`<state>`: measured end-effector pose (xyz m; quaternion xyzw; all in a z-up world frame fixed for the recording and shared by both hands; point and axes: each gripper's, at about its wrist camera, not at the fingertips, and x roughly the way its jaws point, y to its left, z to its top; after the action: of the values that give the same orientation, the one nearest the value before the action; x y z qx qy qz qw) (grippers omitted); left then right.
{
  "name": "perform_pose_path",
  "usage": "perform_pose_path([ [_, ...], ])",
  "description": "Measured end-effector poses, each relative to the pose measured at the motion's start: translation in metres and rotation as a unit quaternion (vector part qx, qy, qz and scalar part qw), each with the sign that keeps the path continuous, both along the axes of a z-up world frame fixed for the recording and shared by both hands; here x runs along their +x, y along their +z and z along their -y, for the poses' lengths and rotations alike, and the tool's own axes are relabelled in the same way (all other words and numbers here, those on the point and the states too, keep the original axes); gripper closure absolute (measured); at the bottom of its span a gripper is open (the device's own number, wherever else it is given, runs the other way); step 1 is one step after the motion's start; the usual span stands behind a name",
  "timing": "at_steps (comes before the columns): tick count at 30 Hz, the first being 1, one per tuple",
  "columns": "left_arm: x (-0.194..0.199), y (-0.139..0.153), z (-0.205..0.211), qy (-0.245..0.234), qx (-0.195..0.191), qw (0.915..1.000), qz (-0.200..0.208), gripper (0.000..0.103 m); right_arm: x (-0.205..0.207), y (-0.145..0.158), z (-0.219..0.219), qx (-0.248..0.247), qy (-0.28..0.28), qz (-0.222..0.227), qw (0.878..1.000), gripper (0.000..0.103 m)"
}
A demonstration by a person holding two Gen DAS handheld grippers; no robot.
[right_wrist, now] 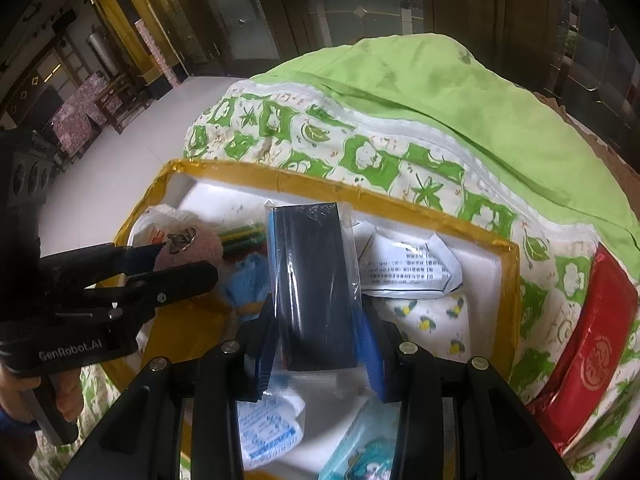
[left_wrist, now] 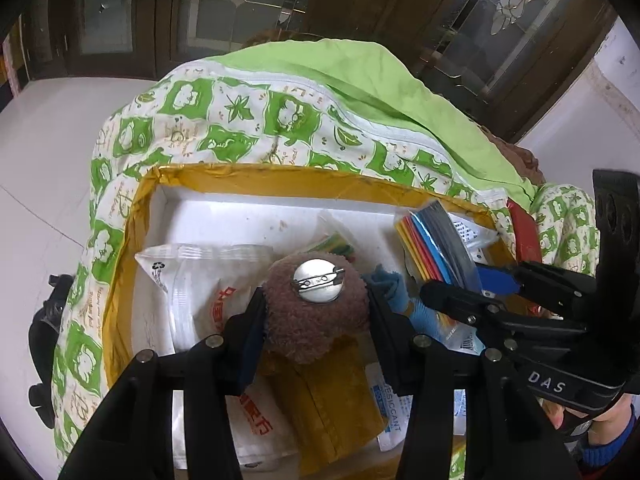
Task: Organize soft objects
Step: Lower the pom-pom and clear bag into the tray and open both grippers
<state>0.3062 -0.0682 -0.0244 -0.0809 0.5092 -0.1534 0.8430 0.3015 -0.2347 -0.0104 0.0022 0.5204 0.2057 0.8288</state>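
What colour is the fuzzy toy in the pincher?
Brown; the fuzzy toy shows best in the left wrist view, held by the left gripper.

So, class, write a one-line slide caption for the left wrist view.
Left gripper clamps a brown fuzzy plush brooch above a yellow-taped white foam box.

A green-and-white patterned quilt [left_wrist: 224,120] with a plain lime-green side is heaped on a white tiled floor [left_wrist: 44,152]. A red packet [right_wrist: 592,344] is seen lying on the quilt at the right. Dark wooden doors with patterned glass panels [left_wrist: 248,0] are seen behind.
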Motion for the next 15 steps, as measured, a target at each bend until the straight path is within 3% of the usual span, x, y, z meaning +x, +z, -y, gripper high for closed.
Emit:
perform_pose_path([
  [7,-0.007,-0.002,0.003,-0.009,0.028,0.9995,0.015,0.055,0.006,0.000,-0.002,0.031,-0.007,-0.001,0.999,0.057],
  [11,-0.011,-0.002,0.003,-0.009,0.027,0.9993,0.023,0.052,0.003,0.001,0.002,0.035,-0.019,0.011,0.999,0.032],
  [15,-0.020,-0.003,-0.001,-0.010,0.017,0.9994,0.030,0.049,-0.003,0.010,0.015,0.054,-0.043,0.020,0.997,0.030],
])
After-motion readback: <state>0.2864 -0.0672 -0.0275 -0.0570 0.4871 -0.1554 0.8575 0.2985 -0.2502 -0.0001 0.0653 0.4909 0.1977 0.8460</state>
